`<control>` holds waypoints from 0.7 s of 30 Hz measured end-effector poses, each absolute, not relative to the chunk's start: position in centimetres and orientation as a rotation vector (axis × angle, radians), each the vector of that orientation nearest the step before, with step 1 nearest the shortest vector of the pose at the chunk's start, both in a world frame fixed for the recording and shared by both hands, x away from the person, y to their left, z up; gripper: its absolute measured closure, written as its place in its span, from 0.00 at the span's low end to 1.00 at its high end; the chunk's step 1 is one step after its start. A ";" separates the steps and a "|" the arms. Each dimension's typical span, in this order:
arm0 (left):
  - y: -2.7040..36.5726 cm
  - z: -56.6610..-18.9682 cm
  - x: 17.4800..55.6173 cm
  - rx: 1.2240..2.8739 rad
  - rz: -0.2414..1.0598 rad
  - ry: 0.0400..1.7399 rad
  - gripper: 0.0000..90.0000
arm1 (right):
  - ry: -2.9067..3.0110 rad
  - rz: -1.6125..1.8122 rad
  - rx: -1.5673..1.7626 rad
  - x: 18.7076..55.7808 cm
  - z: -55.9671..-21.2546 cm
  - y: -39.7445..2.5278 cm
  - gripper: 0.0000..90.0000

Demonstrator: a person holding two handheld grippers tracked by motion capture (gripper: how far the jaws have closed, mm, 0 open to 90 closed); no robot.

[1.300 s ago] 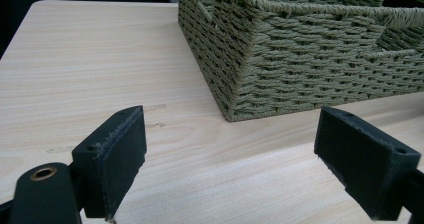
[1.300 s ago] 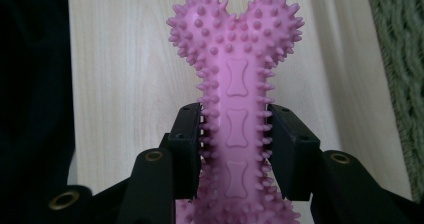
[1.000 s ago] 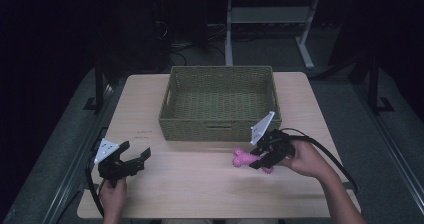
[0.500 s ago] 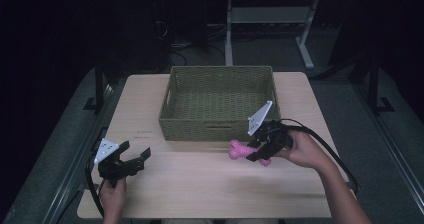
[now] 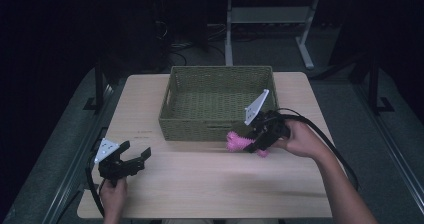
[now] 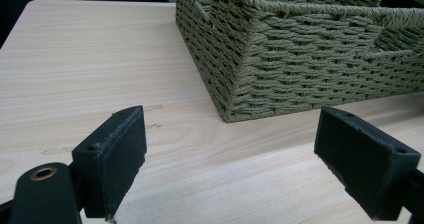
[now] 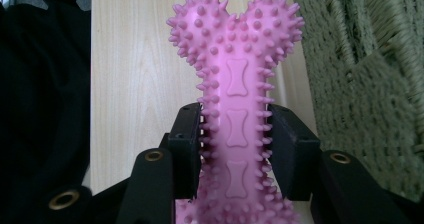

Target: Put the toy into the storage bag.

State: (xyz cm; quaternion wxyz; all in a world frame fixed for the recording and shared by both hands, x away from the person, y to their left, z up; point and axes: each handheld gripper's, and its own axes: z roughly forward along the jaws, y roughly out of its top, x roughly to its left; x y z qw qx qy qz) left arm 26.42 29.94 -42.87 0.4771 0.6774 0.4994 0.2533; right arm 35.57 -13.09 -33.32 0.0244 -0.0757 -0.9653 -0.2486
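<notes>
Pink spiked rubber bone toy (image 7: 235, 109), gripped mid-shaft by the right gripper (image 5: 262, 136) at the green woven basket's (image 5: 190, 126) 5 o'clock corner, may catch its wall, while the left gripper (image 5: 131, 160) waits with fingers open over the desk (image 5: 200, 184).

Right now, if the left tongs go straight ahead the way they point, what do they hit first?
Most likely the green woven basket. The left tongs stand open over bare table, and the basket's near corner lies ahead in the left gripper view, slightly right of centre. Depth is unclear, so they might only clip that corner.
</notes>
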 end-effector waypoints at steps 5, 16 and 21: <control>30.0 -42.9 26.4 1.649 0.619 1.222 0.14 | -2.995 -0.769 -0.219 36.2 -32.3 -12.7 0.65; 30.1 -42.9 26.4 1.648 0.618 1.221 0.14 | -3.000 -0.770 -0.206 37.5 -30.8 -11.9 0.65; 30.1 -42.8 26.4 1.643 0.616 1.223 0.14 | -2.994 -0.783 -0.209 38.1 -30.4 -11.7 0.65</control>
